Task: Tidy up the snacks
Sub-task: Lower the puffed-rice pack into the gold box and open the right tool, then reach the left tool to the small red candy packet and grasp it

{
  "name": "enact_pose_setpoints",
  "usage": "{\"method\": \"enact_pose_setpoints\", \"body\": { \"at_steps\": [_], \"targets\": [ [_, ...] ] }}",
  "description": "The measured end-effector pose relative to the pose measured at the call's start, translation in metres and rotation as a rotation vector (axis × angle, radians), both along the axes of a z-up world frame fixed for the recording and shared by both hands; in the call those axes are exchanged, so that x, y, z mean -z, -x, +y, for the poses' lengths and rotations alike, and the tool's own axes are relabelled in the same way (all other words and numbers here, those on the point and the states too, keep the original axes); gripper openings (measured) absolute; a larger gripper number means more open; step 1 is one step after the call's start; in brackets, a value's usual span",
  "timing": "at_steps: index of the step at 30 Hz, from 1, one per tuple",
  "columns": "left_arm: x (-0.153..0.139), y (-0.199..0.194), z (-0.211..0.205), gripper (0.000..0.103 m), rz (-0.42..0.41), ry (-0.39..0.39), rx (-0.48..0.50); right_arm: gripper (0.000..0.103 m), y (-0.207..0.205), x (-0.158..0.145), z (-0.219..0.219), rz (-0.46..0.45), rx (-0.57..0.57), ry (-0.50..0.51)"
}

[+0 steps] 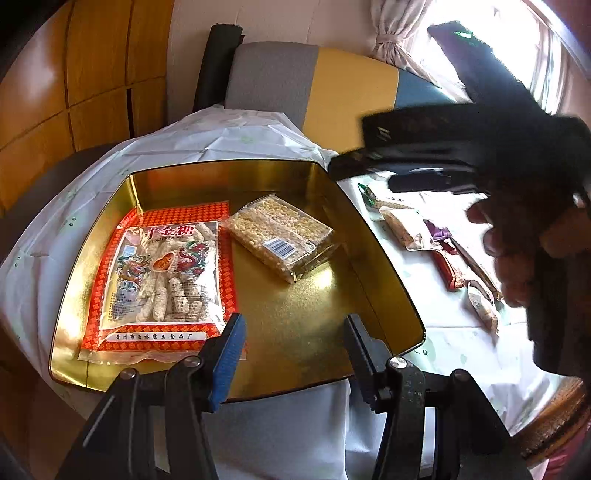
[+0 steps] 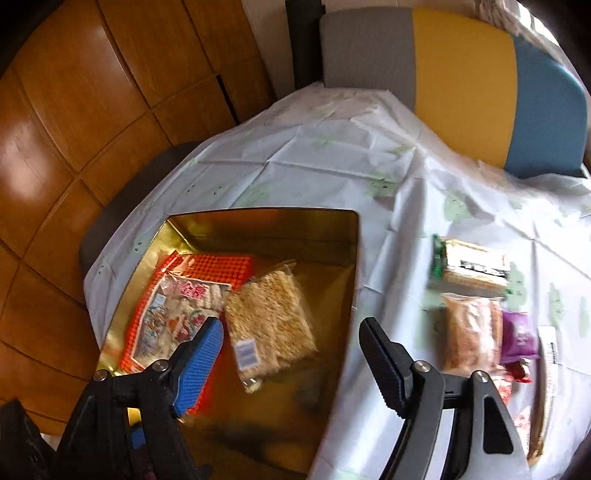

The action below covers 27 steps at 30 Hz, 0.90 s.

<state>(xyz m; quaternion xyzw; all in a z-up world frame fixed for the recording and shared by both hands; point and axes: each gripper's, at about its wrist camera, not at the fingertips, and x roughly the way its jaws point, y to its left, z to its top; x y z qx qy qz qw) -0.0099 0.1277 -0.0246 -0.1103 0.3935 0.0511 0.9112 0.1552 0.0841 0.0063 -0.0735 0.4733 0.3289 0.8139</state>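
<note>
A gold tin box stands on the table. In it lie a red-and-orange sweets bag and a clear pack of puffed rice bars. My left gripper is open and empty over the tin's near edge. My right gripper is open and empty above the tin's right part; in the left wrist view it shows as a blurred dark shape held by a hand. Several loose snack packs lie on the cloth to the right of the tin.
A white patterned tablecloth covers the table. A chair with a grey, yellow and blue back stands at the far side. The wooden floor lies to the left. A curtained window is at the back right.
</note>
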Motion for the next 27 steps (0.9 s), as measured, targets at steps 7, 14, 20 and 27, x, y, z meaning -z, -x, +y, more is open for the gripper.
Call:
{"method": "enact_pose_setpoints", "body": {
  "at_steps": [7,14,20,27],
  "targets": [
    [-0.001,0.001,-0.003,0.058,0.001,-0.01,0.0,0.077,0.02,-0.008,-0.043,-0.12,0.016,0.047],
    [-0.004,0.001,-0.01,0.059,0.002,-0.022,0.02,0.077,0.025,-0.004,-0.113,-0.125,0.097,0.1],
    [-0.011,-0.002,-0.024,0.068,-0.003,-0.046,0.049,0.075,0.014,0.0,-0.181,-0.111,0.221,0.134],
    [-0.024,-0.013,-0.048,0.069,-0.014,-0.086,0.101,0.064,-0.01,0.008,-0.245,-0.08,0.344,0.188]
  ]
}}
